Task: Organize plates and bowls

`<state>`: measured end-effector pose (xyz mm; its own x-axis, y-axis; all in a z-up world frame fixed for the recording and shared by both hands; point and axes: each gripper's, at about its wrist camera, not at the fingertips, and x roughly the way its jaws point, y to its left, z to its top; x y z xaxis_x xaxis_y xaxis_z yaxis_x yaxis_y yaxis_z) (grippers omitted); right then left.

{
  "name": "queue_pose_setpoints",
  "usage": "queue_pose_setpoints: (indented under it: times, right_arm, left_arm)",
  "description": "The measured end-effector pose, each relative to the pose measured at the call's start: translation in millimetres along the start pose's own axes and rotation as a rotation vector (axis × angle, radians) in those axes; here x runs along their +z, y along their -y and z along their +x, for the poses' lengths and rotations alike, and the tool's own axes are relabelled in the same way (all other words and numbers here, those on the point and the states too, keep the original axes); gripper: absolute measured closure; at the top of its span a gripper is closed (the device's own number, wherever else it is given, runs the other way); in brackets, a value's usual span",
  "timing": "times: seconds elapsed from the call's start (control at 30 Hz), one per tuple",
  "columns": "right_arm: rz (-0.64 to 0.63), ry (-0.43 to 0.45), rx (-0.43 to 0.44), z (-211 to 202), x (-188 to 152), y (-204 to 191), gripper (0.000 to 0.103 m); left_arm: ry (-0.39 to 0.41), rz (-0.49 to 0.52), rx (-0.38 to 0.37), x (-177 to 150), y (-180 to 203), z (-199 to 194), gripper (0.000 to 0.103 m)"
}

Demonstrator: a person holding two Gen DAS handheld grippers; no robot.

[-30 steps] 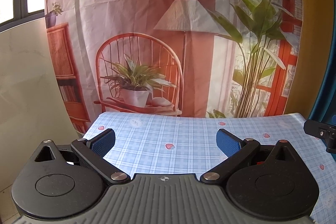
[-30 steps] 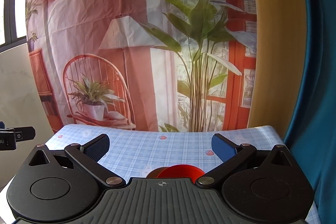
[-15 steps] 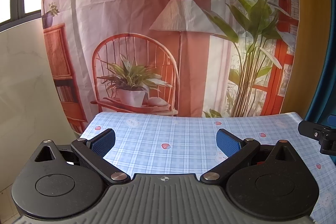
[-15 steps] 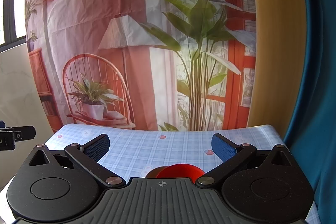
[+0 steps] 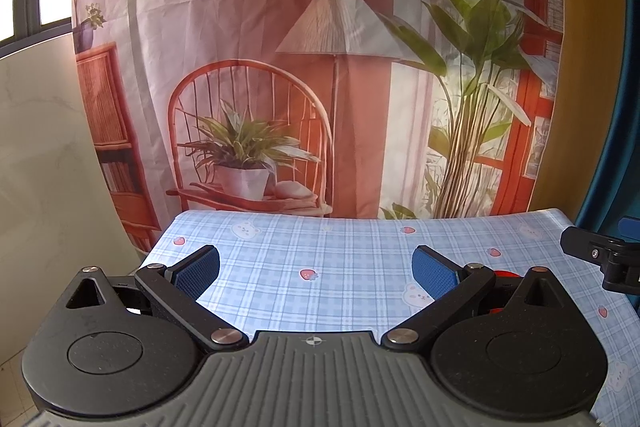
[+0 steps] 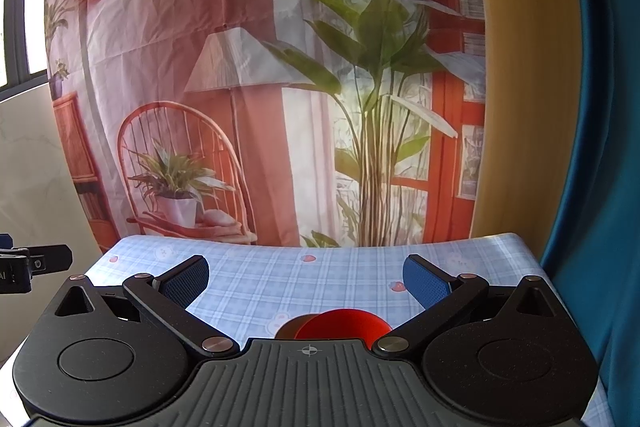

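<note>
Red dish (image 6: 344, 325) is lying low on the checked tablecloth (image 6: 280, 279), just under the right gripper (image 6: 306, 283), looking rigid, smooth, slippery; rim seeming the likeliest hold; both grippers, left gripper (image 5: 316, 269) included, are gaping wide, empty.

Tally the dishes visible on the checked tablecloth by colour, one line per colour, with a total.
Red dish: 1, partly hidden by the right hand-held gripper
Brown dish: 1, only an edge showing beside the red one, which overlaps it
Total: 2
Whether each is a plate or a bowl cannot be told. Both lie on the tablecloth.
</note>
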<state>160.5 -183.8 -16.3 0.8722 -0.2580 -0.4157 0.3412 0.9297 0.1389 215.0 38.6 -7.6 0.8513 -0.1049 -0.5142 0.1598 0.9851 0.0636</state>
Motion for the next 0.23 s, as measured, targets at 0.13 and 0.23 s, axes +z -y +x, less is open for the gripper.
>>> queue_pose_setpoints:
  times: [0.13,0.23]
  right_arm:
    - [0.001,-0.002,0.000,0.1,-1.2,0.3,0.000]
    - [0.001,-0.003,0.000,0.4,-2.2,0.6,0.000]
  left_arm:
    - [-0.001,0.000,0.000,0.0,0.1,-0.1,0.000]
    - [-0.003,0.000,-0.010,-0.1,-0.1,-0.1,0.000]
